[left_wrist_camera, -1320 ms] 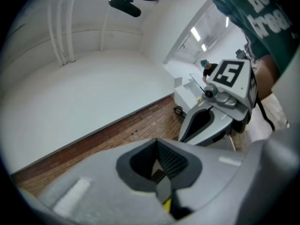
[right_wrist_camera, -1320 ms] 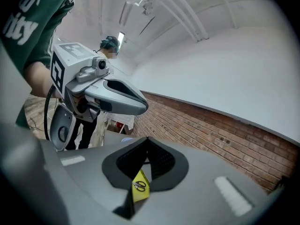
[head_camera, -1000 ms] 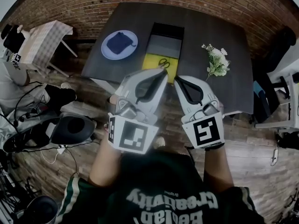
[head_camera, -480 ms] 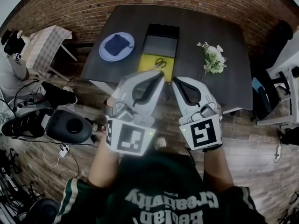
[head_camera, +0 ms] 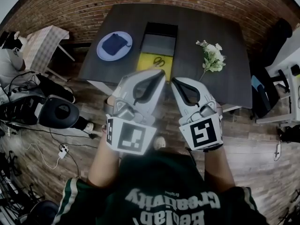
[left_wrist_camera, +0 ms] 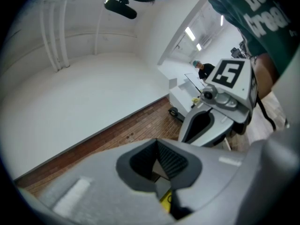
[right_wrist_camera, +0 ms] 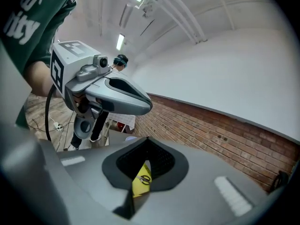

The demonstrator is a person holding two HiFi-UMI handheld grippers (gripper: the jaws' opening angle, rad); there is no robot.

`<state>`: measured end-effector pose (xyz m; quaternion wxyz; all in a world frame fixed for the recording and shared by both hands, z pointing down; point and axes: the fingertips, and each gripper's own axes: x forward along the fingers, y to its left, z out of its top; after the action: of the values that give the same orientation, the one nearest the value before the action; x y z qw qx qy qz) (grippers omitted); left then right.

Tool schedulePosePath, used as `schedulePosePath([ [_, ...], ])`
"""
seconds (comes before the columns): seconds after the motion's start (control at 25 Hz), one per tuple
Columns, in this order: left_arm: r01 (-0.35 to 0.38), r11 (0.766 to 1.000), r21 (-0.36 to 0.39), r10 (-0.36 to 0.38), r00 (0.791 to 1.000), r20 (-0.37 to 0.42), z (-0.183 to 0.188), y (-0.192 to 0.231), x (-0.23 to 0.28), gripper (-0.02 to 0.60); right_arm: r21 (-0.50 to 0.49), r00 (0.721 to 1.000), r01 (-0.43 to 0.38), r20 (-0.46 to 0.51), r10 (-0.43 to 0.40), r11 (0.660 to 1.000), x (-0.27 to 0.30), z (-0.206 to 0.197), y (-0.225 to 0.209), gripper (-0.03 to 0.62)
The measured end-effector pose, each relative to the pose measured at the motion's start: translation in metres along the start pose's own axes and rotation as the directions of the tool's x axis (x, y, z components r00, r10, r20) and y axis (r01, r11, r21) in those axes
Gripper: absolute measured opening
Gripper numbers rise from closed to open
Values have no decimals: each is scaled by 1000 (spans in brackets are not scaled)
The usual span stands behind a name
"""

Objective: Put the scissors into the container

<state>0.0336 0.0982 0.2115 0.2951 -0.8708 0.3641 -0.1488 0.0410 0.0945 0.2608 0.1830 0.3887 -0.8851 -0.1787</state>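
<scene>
Black-handled scissors (head_camera: 159, 61) lie on a yellow mat (head_camera: 151, 60) on the dark table (head_camera: 197, 27); they touch the near end of the open dark container (head_camera: 161, 30). My left gripper (head_camera: 161, 72) and right gripper (head_camera: 173, 81) are side by side in front of the table's near edge, both shut and empty, short of the scissors. In the right gripper view the scissors (right_wrist_camera: 144, 179) show through the slit between that gripper's closed jaws (right_wrist_camera: 147, 138), and the left gripper (right_wrist_camera: 150, 106) is alongside. The left gripper view shows its own jaws (left_wrist_camera: 157, 141) closed on nothing, with a sliver of yellow mat (left_wrist_camera: 165, 199) below.
A blue plate (head_camera: 105, 53) with a dark cloth (head_camera: 115, 43) sits left of the container. A sprig of white flowers (head_camera: 211, 57) lies to its right. A brick wall runs behind the table. Cables, a dark round object (head_camera: 58, 111) and a small checked table (head_camera: 44, 43) crowd the floor at left.
Both grippers stay shut and nearly still. The view has drifted slightly, so the table sits a little higher and further left, and the dark round object at left has shifted left.
</scene>
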Motion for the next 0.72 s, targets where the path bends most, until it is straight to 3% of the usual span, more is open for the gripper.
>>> schedulePosePath([
  [0.72, 11, 1000, 14, -10, 1000, -4, -3, 7, 1, 3, -17, 1000, 8, 12, -8, 1000, 9, 7, -4, 6],
])
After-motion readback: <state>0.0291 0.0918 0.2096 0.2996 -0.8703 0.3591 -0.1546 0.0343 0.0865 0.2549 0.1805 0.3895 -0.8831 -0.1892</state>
